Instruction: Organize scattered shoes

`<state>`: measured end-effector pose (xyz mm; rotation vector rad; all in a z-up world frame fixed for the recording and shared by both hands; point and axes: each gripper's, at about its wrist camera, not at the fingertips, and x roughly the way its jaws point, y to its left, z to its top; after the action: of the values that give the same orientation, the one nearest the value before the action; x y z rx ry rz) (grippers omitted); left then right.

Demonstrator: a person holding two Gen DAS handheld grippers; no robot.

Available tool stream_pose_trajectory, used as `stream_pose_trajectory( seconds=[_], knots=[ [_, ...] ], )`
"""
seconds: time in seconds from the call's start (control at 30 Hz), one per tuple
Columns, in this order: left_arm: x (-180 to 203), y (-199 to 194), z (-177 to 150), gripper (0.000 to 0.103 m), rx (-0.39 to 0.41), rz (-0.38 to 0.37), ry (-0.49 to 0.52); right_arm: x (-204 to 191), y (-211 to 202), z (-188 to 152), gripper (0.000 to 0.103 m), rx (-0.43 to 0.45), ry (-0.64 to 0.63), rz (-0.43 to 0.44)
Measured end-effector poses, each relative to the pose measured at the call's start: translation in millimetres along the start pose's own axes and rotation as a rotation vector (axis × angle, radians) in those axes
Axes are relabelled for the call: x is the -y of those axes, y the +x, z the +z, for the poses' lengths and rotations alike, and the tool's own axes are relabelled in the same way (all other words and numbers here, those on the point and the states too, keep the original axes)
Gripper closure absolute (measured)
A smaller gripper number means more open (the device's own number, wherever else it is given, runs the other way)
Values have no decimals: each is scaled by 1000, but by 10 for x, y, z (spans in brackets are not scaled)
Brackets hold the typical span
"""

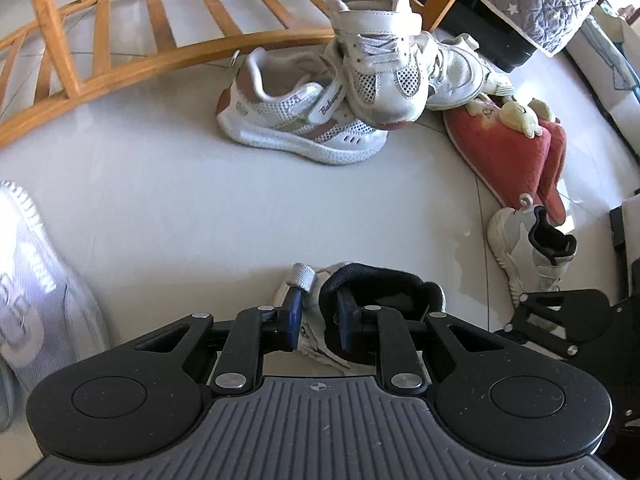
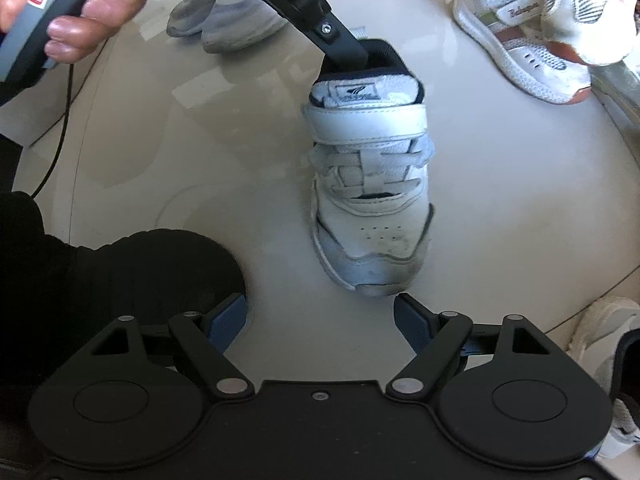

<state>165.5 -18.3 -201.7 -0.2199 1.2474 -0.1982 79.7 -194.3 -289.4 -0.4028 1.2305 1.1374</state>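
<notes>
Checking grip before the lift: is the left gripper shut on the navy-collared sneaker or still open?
Shut on it. The left gripper pinches the navy-collared sneaker at its heel collar, one finger inside the opening, one outside.

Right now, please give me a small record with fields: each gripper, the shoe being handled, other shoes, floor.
left gripper: shut on the heel collar of the small white strap sneaker with dark lining
right gripper: open, empty, just before that sneaker's toe
other shoes: heap of white mesh sneakers with brown trim; red plush slippers; pale grey sneakers
floor: glossy cream tiles
</notes>
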Motion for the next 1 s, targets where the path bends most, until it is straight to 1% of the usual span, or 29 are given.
stream_pose_trajectory(
  seconds=[0.1,0.23,0.27,0.37,0.47,0.53,0.67,0.7,0.73,0.77,0.83,0.97,1.0],
  knots=[
    [33,23,38,85,4,3,31,-11,14,90,19,33,11,-24],
    [81,51,82,85,10,9,61,-34,119,232,19,62,45,-28],
    [95,58,98,85,12,11,68,-19,108,232,20,64,44,-29],
    [128,77,139,84,21,11,86,-194,280,366,23,59,25,-23],
    [163,92,179,84,31,5,102,-252,370,429,26,60,17,-14],
    [181,104,197,84,36,-1,110,-375,498,515,27,54,0,-6],
    [209,122,228,83,44,-20,121,-366,623,627,27,55,-5,16],
    [215,128,236,83,45,-24,123,-415,663,652,27,54,-10,16],
    [221,135,243,83,45,-27,125,-430,650,623,27,54,-15,17],
    [232,147,253,83,46,-33,130,-337,629,622,27,55,-18,21],
    [260,159,271,83,48,-43,149,-360,700,698,27,57,-19,30],
    [302,178,306,83,46,-74,191,-332,686,784,27,68,-20,41],
    [292,179,309,83,44,-79,188,-313,672,802,27,70,-19,42]
  ],
)
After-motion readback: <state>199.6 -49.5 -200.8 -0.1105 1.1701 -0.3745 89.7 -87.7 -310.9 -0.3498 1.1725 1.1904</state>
